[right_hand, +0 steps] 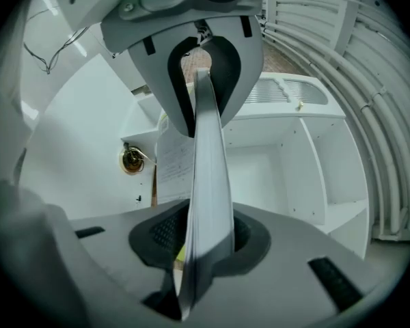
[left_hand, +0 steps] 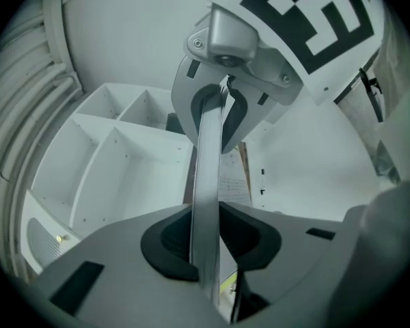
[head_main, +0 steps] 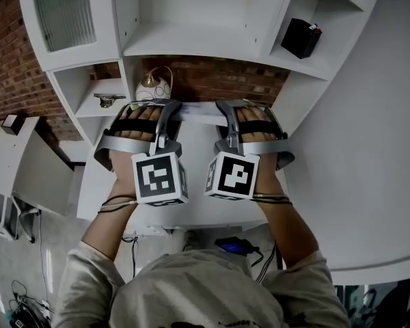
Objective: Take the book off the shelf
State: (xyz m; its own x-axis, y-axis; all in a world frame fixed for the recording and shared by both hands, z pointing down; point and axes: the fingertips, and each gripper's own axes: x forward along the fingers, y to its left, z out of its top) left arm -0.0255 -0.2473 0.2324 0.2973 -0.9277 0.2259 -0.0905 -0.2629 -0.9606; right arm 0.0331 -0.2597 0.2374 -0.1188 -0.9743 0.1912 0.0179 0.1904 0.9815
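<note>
Your left gripper (left_hand: 208,246) is clamped on one end of the thin white book (left_hand: 206,176), with its dark pads (left_hand: 165,244) pressed against both faces. Your right gripper (right_hand: 203,241) is clamped the same way on the other end. The book runs straight ahead from each gripper to the other, so each gripper view shows it only edge-on, with the opposite gripper closed over its far end.

The cover cannot be read, and the near edge is cut off at the bottom of both gripper views. A printed page (right_hand: 172,161) stands off to one side of the block, its print too small to read. In the head view your hands and the two marker cubes cover most of the book, and only a short pale stretch shows between the gripper tips. Whether it rests on a shelf board or hangs clear cannot be made out.

Just ahead of both grippers stands the white shelf unit (head_main: 191,43), with a red brick wall (head_main: 219,79) behind its open bay. A round cream ornament with a brass loop (head_main: 154,86) sits just beyond the left gripper's tip. Further left is a small brass object (head_main: 108,100) that is hard to identify. A black box (head_main: 301,37) sits in a compartment above and right of the right gripper.
</note>
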